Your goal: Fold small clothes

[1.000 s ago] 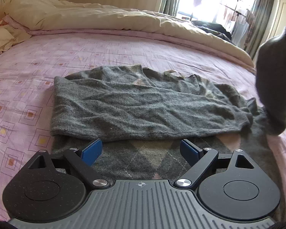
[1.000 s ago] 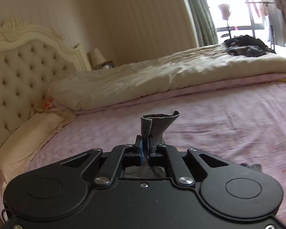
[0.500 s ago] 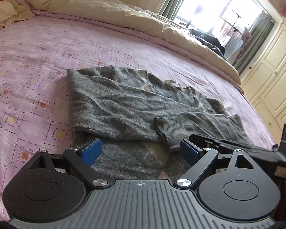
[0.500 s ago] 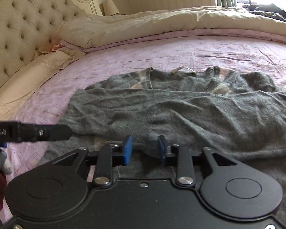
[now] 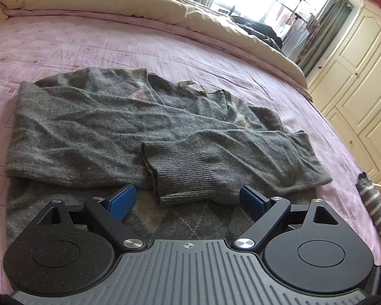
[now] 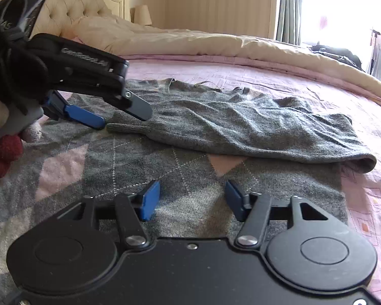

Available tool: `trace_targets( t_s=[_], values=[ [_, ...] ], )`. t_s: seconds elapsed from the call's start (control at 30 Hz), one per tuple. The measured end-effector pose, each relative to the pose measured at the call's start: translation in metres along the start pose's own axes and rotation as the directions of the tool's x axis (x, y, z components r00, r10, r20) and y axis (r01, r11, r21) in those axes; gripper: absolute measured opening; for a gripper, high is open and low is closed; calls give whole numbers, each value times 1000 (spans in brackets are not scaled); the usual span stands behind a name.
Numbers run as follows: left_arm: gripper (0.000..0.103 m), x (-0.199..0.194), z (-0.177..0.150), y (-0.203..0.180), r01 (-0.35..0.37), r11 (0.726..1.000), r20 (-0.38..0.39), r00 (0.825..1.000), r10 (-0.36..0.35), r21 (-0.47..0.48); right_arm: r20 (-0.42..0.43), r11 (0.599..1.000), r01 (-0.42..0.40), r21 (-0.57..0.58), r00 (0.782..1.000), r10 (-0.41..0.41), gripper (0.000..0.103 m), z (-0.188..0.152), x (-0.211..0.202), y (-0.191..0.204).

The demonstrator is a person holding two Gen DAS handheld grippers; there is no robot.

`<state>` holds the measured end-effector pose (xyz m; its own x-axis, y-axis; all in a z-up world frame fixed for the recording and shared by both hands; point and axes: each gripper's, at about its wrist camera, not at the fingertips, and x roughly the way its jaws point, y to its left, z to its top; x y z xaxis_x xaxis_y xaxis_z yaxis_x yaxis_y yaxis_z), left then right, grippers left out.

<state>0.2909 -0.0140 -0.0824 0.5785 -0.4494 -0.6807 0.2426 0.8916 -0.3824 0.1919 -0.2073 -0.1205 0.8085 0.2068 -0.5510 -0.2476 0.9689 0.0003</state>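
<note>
I am looking at a grey sweater (image 5: 94,127) lying flat on a pink bedspread (image 5: 114,40), one sleeve cuff (image 5: 180,167) folded across it. My left gripper (image 5: 188,200) is hovering wide open beside the cuff. My right gripper (image 6: 190,198), jaws just opening, is holding nothing. A cream duvet (image 5: 139,2) is lying beyond.
</note>
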Motion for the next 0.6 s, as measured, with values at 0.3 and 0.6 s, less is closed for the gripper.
trace_targets(
  t_s=[0.3, 0.6],
  values=[
    [58, 10, 3, -6, -24, 1000, 16, 1000, 24, -12, 18, 999, -1, 35, 1000, 0, 68, -4, -1, -5],
    [7, -5, 9, -29, -95, 990, 124, 989, 82, 104, 25, 999, 29, 26, 999, -30, 68, -5, -2, -2]
  ],
)
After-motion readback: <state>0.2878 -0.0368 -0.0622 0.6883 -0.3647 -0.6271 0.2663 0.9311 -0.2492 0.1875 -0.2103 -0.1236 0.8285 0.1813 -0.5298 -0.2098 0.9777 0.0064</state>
